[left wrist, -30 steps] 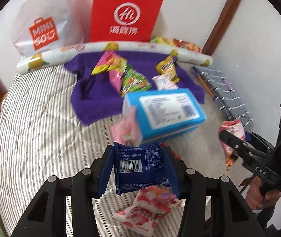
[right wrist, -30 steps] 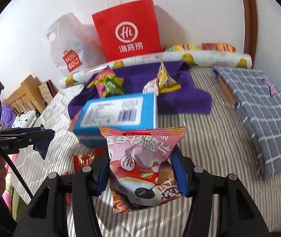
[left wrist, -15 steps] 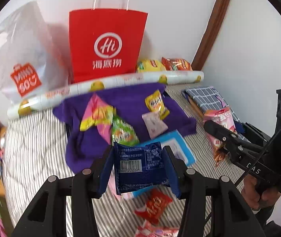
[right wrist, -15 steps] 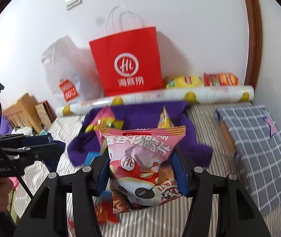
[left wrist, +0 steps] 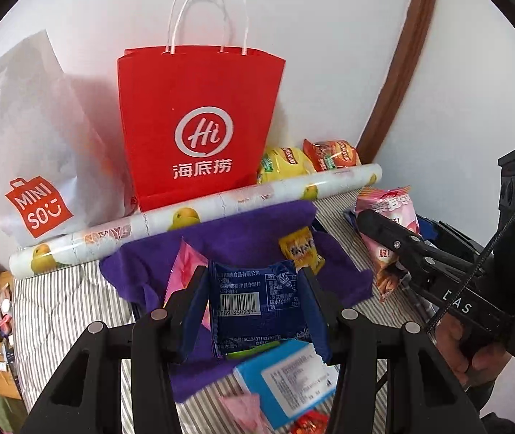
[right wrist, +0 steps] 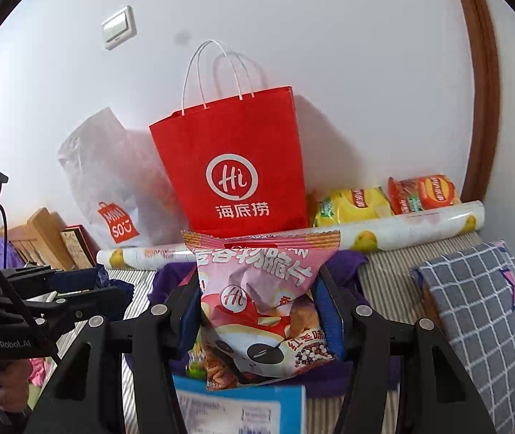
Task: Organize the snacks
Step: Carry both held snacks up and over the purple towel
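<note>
My left gripper [left wrist: 255,303] is shut on a dark blue snack packet [left wrist: 253,307] and holds it above the bed. My right gripper [right wrist: 259,311] is shut on a pink panda chips bag [right wrist: 262,307], also raised; that bag shows at the right of the left wrist view [left wrist: 387,224]. Both point toward a red paper bag [left wrist: 199,123] that stands open against the wall [right wrist: 235,166]. Loose snacks, a pink pack [left wrist: 185,267] and a yellow pack [left wrist: 300,249], lie on a purple towel [left wrist: 250,235]. A blue box [left wrist: 290,372] lies below the grippers.
A white Miniso plastic bag [left wrist: 29,166] stands left of the red bag. A rolled fruit-print sheet [left wrist: 192,217] lies in front of both. Yellow and red chip bags [right wrist: 383,202] sit behind the roll. A grey checked cushion [right wrist: 485,318] lies at the right.
Both grippers have risen and tilted up toward the red bag, each still holding its snack. The blue box has dropped to the bottom of both views.
</note>
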### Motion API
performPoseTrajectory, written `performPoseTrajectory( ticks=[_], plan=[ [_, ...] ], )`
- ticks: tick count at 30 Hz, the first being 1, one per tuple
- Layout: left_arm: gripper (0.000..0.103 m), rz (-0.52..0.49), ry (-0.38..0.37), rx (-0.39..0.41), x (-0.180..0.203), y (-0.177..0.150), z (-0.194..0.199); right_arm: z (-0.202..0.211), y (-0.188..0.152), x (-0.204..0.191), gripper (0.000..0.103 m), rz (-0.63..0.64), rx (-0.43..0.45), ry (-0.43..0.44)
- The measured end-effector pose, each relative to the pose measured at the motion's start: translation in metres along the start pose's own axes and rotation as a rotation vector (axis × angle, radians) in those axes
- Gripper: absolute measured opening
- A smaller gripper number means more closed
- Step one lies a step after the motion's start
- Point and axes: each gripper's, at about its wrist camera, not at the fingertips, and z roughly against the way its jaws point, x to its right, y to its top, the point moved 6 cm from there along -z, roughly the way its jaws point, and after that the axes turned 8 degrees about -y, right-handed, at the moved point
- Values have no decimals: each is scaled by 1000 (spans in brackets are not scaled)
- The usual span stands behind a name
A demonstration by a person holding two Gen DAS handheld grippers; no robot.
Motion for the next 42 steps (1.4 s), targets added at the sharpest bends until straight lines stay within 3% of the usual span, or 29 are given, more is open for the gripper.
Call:
performPoseTrajectory(
  ticks=[7, 14, 26, 42],
  plan=[
    [47, 55, 8, -13, -36, -4, -23, -47, -4, -6, 56, -11, -52, 13],
    [47, 94, 40, -43, -59, -6, -39, -83, -32, -6, 55, -3, -109, 31],
    [47, 121, 33, -114, -67, -17, -66, -106, -58, -7, 56, 15, -179, 27],
    [47, 117, 36, -137, -64, -21, -73, -119, -69, -7, 56, 44, -228, -13]
  ],
)
